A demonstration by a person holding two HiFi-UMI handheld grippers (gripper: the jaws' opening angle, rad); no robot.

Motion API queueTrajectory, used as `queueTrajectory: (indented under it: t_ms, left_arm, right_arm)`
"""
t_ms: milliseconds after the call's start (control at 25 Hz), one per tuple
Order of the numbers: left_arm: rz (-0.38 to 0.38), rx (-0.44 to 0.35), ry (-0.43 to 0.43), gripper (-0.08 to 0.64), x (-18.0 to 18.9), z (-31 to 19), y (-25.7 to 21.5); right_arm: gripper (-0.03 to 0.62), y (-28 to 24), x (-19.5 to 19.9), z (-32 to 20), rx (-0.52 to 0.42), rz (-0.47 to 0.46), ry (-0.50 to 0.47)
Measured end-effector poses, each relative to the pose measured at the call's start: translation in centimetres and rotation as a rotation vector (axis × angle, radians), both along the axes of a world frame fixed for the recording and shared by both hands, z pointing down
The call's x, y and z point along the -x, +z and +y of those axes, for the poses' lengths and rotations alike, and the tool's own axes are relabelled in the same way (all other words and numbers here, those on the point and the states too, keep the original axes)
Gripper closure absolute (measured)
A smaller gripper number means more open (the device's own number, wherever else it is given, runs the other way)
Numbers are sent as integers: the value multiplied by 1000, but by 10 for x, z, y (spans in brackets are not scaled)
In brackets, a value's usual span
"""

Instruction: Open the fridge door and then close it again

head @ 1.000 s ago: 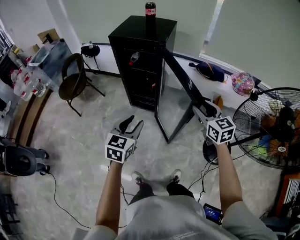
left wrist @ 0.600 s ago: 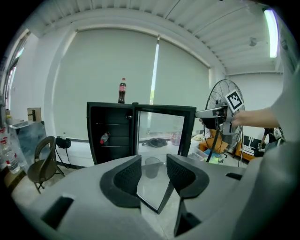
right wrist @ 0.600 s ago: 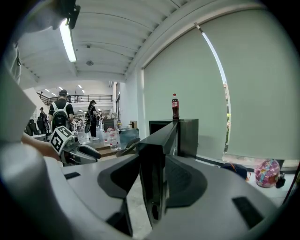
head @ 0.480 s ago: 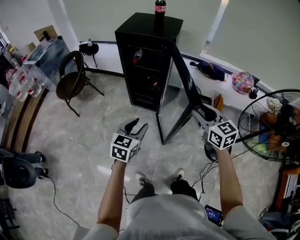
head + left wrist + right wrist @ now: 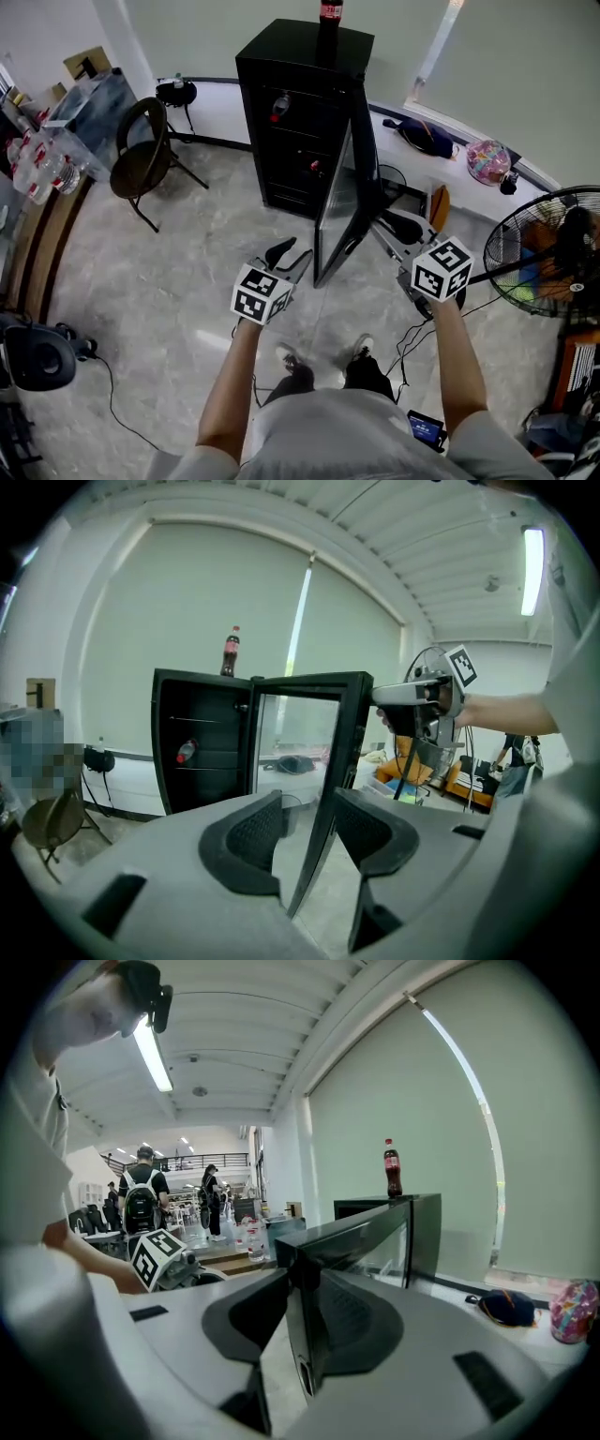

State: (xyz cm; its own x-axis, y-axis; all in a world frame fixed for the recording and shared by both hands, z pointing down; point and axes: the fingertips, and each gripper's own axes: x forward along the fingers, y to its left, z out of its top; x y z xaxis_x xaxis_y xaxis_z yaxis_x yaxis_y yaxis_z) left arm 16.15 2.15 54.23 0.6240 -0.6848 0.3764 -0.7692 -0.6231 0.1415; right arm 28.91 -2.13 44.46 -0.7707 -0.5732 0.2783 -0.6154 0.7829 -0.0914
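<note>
Fridge [image 5: 300,112] update: it's black, standing by the back wall, with its glass door [image 5: 342,211] swung out toward me. From the head view the door is nearly edge-on, so it mostly reads as a thin dark strip.

My right gripper [image 5: 392,228] is out in front of the fridge at the door's free edge. Its jaws have just been closing and that edge is pinched between them, though the door covers most of the far pad.

My left gripper [image 5: 289,255] hangs in front of the fridge on the open side of the door, jaws spread, nothing in them.

A cola bottle [image 5: 330,11] stands on top of the fridge, cap cut off by the frame. The fridge's inside is dark: one red-capped bottle [image 5: 279,106] up high, plus a red speck lower I can't identify. A fan [image 5: 553,253] right of the fridge is cut off too.
</note>
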Motion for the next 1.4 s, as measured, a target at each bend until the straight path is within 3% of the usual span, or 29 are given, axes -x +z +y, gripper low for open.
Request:
queueTrajectory:
  t_ms: [400,640,800,1040,1400]
  left_arm:
    - [26,-8,112,342,-2,-22,1]
    - [-27,27,171,314,10,-37,18]
    - [-68,58,130,314,37,-53,34]
    - [-70,50,4,314,85,-88,40]
    - [-59,37,-122,341,139,-140,45]
  right_arm:
    - [489,1,72,-5,-5,17,-130]
    - [489,1,120,-15,10,14,-176]
    - [489,0,153,-23,8,12,-191]
    - [479,-11,192,-41,-51,38,-242]
    - [440,-36,177,-132,-293,257,-154]
